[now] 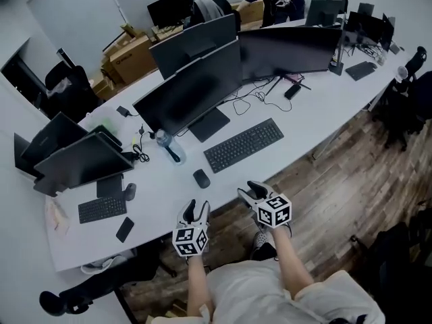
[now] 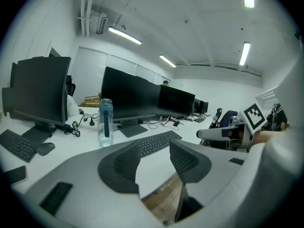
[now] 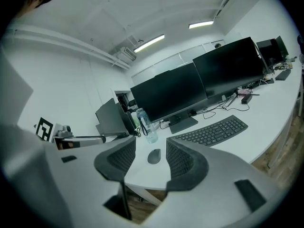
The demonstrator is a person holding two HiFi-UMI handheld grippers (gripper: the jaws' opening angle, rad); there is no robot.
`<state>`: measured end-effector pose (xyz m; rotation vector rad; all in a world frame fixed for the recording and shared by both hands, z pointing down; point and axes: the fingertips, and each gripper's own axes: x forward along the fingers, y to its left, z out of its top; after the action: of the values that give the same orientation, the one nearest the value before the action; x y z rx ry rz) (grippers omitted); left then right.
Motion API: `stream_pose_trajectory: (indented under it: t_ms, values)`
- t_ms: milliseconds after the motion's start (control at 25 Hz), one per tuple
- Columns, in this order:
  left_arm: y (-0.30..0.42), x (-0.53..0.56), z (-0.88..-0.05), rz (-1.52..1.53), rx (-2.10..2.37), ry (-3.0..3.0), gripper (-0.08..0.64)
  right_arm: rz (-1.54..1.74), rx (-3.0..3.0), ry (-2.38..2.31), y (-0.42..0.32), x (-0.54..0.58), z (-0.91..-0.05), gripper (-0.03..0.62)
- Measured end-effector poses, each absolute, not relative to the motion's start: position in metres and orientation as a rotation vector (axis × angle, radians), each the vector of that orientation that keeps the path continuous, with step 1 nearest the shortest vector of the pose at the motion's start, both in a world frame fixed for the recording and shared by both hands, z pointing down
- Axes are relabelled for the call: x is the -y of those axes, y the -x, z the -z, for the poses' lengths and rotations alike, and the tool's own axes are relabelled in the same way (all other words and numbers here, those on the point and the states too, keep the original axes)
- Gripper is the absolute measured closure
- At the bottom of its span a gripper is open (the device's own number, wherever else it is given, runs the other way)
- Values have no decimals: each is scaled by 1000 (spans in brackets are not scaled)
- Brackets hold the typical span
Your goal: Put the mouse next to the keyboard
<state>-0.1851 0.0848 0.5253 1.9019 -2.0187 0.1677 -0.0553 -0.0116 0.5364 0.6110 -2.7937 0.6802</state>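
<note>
Barely started imo: the mouse (image 1: 201, 178) sits untouched near the front edge of the surface (image 1: 307, 123), apart from the keyboard (image 1: 244, 144) at its left end. The left claw (image 1: 197, 210) and right claw (image 1: 254, 190) hang open and empty just off that edge. The right gripper view frames the mouse between its jaws, the left gripper view only catches the keyboard and a water bottle (image 2: 105, 122)

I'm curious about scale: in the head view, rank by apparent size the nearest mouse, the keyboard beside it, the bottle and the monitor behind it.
1. Monitor
2. Keyboard
3. Bottle and mouse: nearly alike, so unranked.
</note>
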Motion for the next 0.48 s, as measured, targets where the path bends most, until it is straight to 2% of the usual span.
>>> stream_pose_trajectory:
  t_ms: [480]
  values:
    - [165,-72,-548,-210,2073,-1770,362,-804,2793,-453,61,34,-572,385]
